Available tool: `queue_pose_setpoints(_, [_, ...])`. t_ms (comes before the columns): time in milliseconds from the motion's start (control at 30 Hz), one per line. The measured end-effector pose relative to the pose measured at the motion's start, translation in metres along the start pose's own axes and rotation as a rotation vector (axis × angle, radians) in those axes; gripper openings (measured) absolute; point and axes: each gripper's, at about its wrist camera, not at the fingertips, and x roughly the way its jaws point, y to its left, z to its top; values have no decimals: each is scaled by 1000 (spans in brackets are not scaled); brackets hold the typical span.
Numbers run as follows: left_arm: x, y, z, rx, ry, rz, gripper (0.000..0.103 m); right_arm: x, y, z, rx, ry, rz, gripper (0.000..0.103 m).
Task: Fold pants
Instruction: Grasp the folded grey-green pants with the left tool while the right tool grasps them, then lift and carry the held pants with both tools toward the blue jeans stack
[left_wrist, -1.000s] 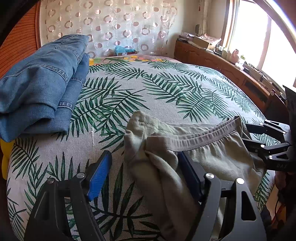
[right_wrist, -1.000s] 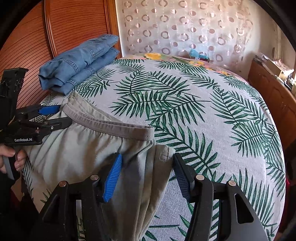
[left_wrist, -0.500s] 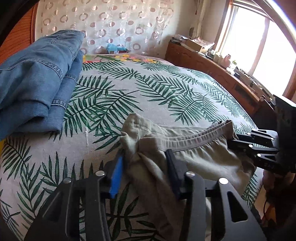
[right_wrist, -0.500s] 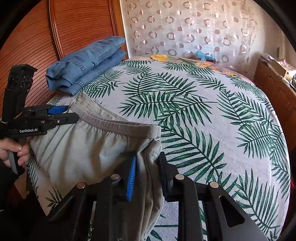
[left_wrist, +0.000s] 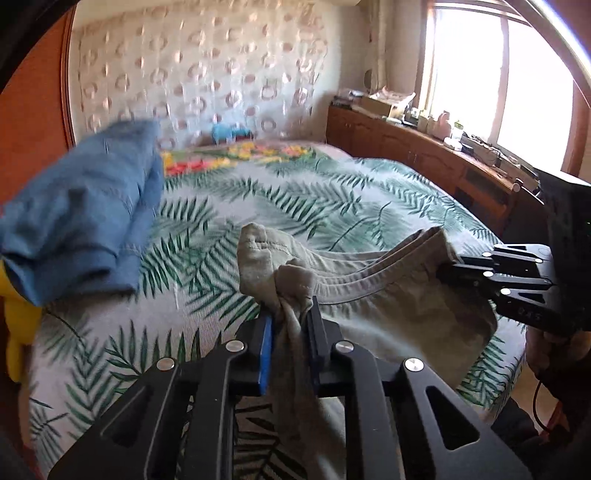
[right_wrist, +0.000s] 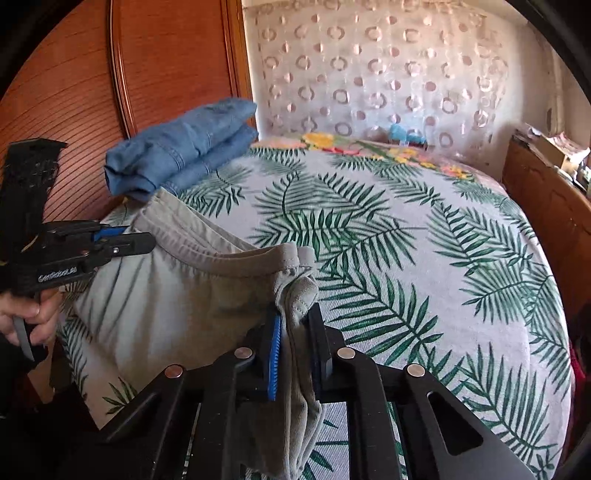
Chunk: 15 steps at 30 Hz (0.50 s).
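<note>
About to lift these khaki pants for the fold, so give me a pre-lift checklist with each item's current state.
1. Left gripper clamped on the khaki pants: ok, jaws just closed on bunched cloth.
2. Right gripper clamped on the other waistband corner: ok, just closed.
3. Waistband spans between grippers: ok.
4. Bedspread ahead free: ok.
5. Folded jeans apart from the pants: cannot tell.

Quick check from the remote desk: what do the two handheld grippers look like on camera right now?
Both are matte black with cut-out linkages and silver rivets. Left gripper and right gripper each have one bright blue ribbed pad and one dark one on their fingers. White lettering marks the left gripper's side.
</note>
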Motion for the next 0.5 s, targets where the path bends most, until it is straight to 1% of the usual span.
queue_pose_setpoints(133, [-20,-9,8,23,-52,-2,17,-13,3,0,-1,-33,1,13])
queue_pose_setpoints(367, [-56,-21,29,44,-157,-10,17,-52,6,8,8,-148,-27,13])
queue_pose_setpoints(500, [-69,-25,39,57,-195,-22,17,-74,6,14,7,-197,-31,13])
